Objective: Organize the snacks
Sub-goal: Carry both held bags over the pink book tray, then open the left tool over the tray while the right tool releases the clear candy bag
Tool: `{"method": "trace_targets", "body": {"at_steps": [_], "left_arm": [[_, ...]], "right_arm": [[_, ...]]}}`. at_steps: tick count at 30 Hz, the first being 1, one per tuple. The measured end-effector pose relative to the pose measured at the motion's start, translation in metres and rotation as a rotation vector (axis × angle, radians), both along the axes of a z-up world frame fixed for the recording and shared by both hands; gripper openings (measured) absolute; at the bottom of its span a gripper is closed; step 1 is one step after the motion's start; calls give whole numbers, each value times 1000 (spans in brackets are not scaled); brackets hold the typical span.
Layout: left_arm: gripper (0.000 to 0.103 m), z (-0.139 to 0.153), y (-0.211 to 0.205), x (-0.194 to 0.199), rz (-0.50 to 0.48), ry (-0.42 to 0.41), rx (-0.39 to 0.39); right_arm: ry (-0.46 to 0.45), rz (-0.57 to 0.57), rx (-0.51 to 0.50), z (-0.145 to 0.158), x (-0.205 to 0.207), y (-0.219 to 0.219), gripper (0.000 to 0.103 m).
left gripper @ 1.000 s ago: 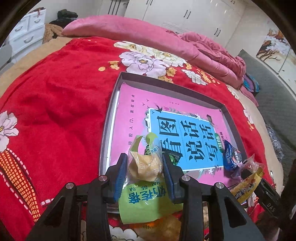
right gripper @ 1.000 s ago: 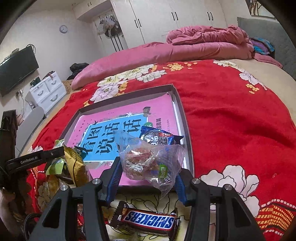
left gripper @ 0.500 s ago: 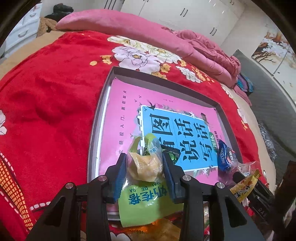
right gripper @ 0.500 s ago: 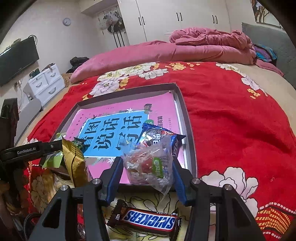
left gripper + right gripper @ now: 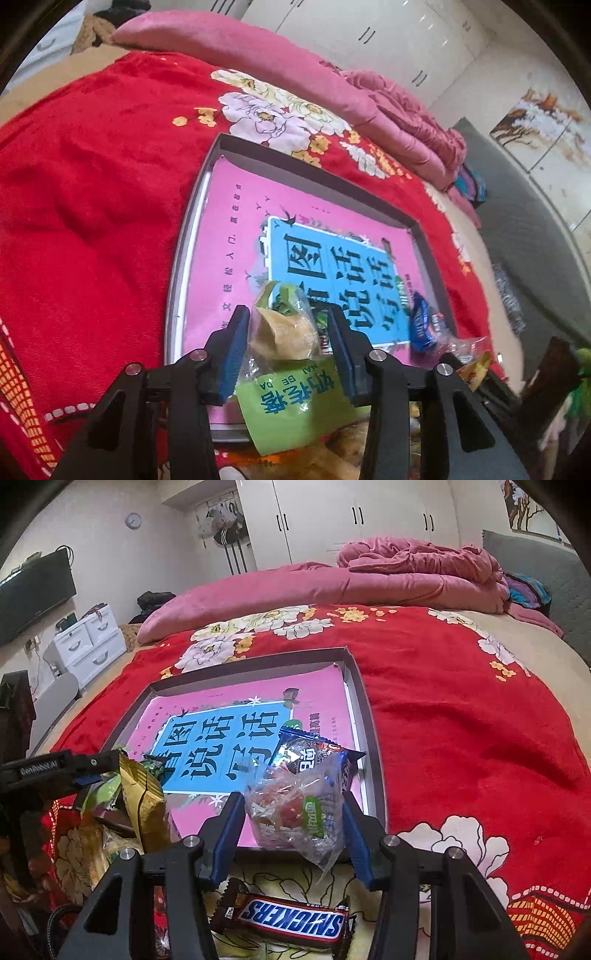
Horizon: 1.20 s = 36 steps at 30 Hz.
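Note:
A shallow grey tray [image 5: 314,173] [image 5: 364,701] lined with a pink and blue printed sheet lies on the red bed cover. My left gripper [image 5: 284,325] is shut on a green-and-clear snack bag [image 5: 288,387] with yellow pieces, over the tray's near edge. My right gripper [image 5: 293,805] is shut on a clear candy bag [image 5: 295,812] above the tray's near right corner. A blue wrapped snack [image 5: 314,755] [image 5: 421,325] lies in the tray just beyond it. A Snickers bar [image 5: 291,919] lies on the cover below the right gripper.
A gold snack packet [image 5: 144,801] and other wrappers lie on the cover left of the right gripper, beside the left gripper's body [image 5: 48,771]. A rolled pink quilt [image 5: 369,583] lies along the far side of the bed. White drawers [image 5: 88,642] stand at left.
Both grippers have moved slightly forward over the tray's near edge with their bags still held. The clear candy bag has shifted and turned a little in the right gripper.

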<state>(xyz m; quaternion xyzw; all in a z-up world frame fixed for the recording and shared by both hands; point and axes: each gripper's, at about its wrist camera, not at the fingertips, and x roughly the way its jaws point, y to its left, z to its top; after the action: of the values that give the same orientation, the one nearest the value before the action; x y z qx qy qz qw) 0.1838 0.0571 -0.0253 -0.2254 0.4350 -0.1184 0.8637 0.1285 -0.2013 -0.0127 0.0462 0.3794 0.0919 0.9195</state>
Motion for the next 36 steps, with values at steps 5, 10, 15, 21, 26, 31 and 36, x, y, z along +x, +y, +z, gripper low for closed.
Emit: {"method": "trace_targets", "body": {"at_steps": [5, 10, 15, 21, 26, 31, 36], "left_arm": [[50, 1, -4, -1, -12, -6, 3], [58, 2, -6, -1, -28, -11, -6], [63, 2, -8, -1, -35, -14, 8], [69, 2, -13, 0, -45, -12, 43], [72, 2, -14, -1, -48, -8, 65], [75, 3, -13, -2, -47, -2, 62], [75, 4, -14, -2, -47, 4, 75]], "right_arm": [[-3, 3, -14, 1, -1, 2, 52], [-3, 3, -24, 1, -1, 3, 53], [-5, 2, -31, 1, 0, 3, 54], [-8, -7, -34, 2, 0, 0, 58], [-15, -14, -33, 3, 0, -1, 60], [-23, -18, -35, 5, -1, -3, 63], [-24, -22, -34, 5, 0, -3, 65]]}}
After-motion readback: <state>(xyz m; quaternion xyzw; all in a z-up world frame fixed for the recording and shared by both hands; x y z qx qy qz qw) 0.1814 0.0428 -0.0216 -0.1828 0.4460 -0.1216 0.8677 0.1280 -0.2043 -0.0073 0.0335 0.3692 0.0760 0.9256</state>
